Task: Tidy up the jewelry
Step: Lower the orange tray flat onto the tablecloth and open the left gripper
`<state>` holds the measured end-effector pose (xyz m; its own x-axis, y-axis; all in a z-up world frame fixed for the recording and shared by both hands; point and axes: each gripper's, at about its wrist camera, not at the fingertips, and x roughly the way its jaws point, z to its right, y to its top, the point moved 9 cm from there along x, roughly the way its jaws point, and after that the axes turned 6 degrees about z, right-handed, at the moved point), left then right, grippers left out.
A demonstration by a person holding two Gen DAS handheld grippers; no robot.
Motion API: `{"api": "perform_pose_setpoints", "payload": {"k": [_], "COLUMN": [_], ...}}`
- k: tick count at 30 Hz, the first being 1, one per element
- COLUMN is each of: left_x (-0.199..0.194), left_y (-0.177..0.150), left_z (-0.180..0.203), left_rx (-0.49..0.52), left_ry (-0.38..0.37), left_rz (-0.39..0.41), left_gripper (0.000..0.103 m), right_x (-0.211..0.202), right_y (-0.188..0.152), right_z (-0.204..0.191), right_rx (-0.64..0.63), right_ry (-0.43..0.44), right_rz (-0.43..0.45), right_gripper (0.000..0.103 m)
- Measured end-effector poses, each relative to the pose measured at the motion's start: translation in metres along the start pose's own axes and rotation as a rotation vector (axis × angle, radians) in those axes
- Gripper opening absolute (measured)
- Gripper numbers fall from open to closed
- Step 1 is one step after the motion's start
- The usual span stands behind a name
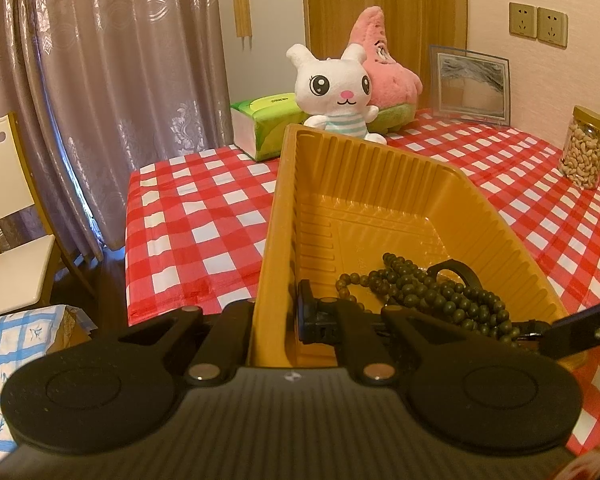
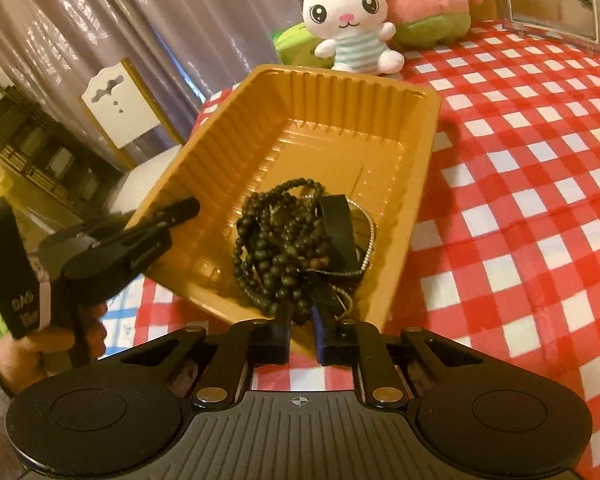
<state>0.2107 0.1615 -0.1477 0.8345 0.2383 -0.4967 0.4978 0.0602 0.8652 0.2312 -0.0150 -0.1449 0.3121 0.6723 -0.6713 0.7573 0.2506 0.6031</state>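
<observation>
Two grippers meet at our orange tray (image 1: 380, 216) on the desk (image 1: 204, 216): left gripper (image 1: 278, 312) pinching its left wall, right gripper (image 2: 300, 316) slightly spread over the beads (image 2: 284, 248) piled near.
</observation>
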Motion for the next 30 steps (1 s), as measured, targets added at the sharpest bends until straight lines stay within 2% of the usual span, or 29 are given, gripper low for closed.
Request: {"api": "perform_pose_setpoints", "payload": {"k": [4,7,13,14,15,16,18,21,28,30], "left_x": [0.001,0.002,0.004,0.005,0.006,0.008,0.011,0.015,0.023,0.024], "left_y": [-0.001,-0.001,-0.005,-0.005,-0.006,-0.007,-0.010,-0.016,-0.029,-0.031], "left_z": [-0.001,-0.001,-0.004,-0.005,-0.005,-0.006,-0.010,-0.014,-0.022,-0.022], "left_rx": [-0.002,0.004,-0.005,-0.010,-0.018,-0.032,-0.058,-0.087,-0.157,-0.166], "left_ry": [-0.001,0.002,0.001,0.001,0.000,-0.001,-0.008,-0.020,-0.042,-0.053], "left_rz": [-0.003,-0.003,-0.014,-0.016,-0.021,-0.029,-0.044,-0.063,-0.122,-0.131], "left_gripper": [0.005,0.006,0.007,0.007,0.007,0.008,0.008,0.009,0.010,0.016], "right_x": [0.013,0.024,0.014,0.011,0.009,0.006,-0.001,-0.012,-0.030,-0.035], "right_y": [0.003,0.002,0.011,0.013,0.015,0.016,0.017,0.016,0.005,0.004], "right_z": [-0.004,-0.009,-0.019,-0.017,-0.016,-0.014,-0.008,0.000,0.019,0.023], "right_rx": [-0.012,0.000,-0.017,-0.021,-0.024,-0.025,-0.028,-0.048,0.002,0.008], "right_ry": [-0.011,0.016,0.021,0.004,-0.009,-0.018,-0.047,-0.083,-0.157,-0.170], "right_rz": [-0.002,0.001,0.085,0.097,0.106,0.114,0.135,0.158,0.192,0.200], "right_gripper": [0.013,0.013,0.015,0.016,0.023,0.033,0.047,0.049,0.056,0.057]}}
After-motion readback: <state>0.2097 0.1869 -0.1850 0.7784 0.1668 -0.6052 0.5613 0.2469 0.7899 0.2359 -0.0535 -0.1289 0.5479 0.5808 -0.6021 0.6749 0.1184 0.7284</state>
